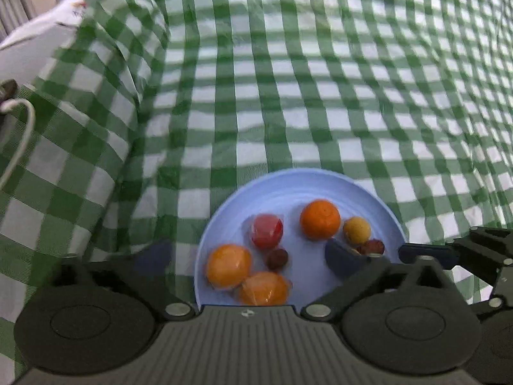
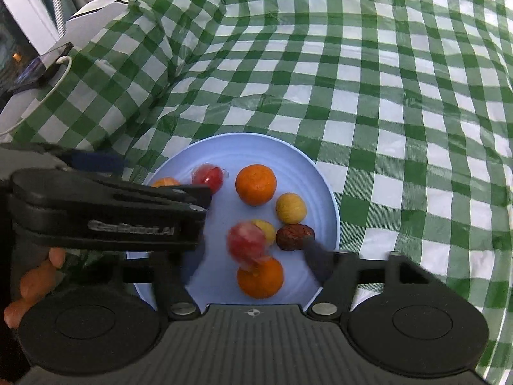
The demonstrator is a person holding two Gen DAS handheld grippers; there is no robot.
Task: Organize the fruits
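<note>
1. The left tool [image 1: 245, 256] has its jaws spread wide, one blue pad at lower left of the left wrist view and one over the plate, with nothing clamped; several fruits lie on the plate below the gap.
2. The right tool [image 2: 253, 261] stands partly apart with nothing pressed by its pads; a blurred red fruit [image 2: 246, 246] sits in the gap, free of both pads.
3. The left tool's side, seen at left of the right wrist view, bears raised lettering too blurred to read; a hand [image 2: 32, 284] grips it at lower left.
4. All the fruits lie on a pale blue plate [image 1: 288, 186] at lower centre of both views.
5. They are: a bare orange [image 1: 320, 219], two oranges in clear wrap [image 1: 228, 266], a wrapped red fruit [image 1: 267, 231], a small yellow fruit [image 1: 356, 230], and dark red dates [image 1: 277, 259].
6. In the right wrist view another orange [image 2: 260, 277] touches the blurred red fruit, with a date [image 2: 295, 236] just beside.
7. The plate rests on a desk covered by a green-and-white checked cloth [image 1: 320, 80].
8. A phone [image 2: 38, 70] with a white cable lies at upper left.
</note>
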